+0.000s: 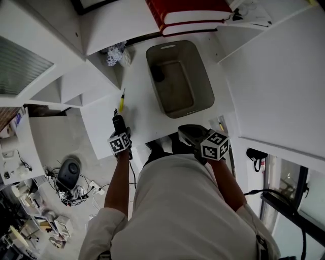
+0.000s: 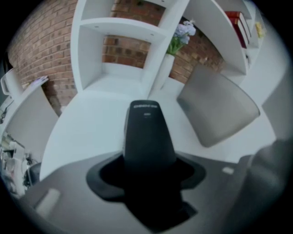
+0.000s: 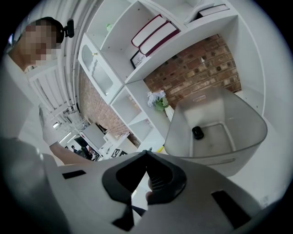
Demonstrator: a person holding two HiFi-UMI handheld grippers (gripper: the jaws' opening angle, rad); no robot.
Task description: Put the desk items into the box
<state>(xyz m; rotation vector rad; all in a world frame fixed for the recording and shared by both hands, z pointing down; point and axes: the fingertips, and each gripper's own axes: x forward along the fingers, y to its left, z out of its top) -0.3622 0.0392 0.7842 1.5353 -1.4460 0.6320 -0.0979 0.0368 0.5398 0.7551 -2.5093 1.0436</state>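
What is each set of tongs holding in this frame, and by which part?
Left tongs grip the black object by its near end; its far end sticks out. Right tongs hold nothing.

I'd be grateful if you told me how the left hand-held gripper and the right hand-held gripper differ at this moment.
The left hand-held gripper grips a black device; the right hand-held gripper is shut on nothing. In the head view, the left is near the yellow-handled tool, left of the grey box; the right sits at the box's near end. Both carry marker cubes.

box (image 1: 205, 86) on desk (image 1: 138, 89); small item (image 1: 158, 75) inside; slim tool (image 1: 121, 97) left of box; books (image 1: 195, 15) behind.
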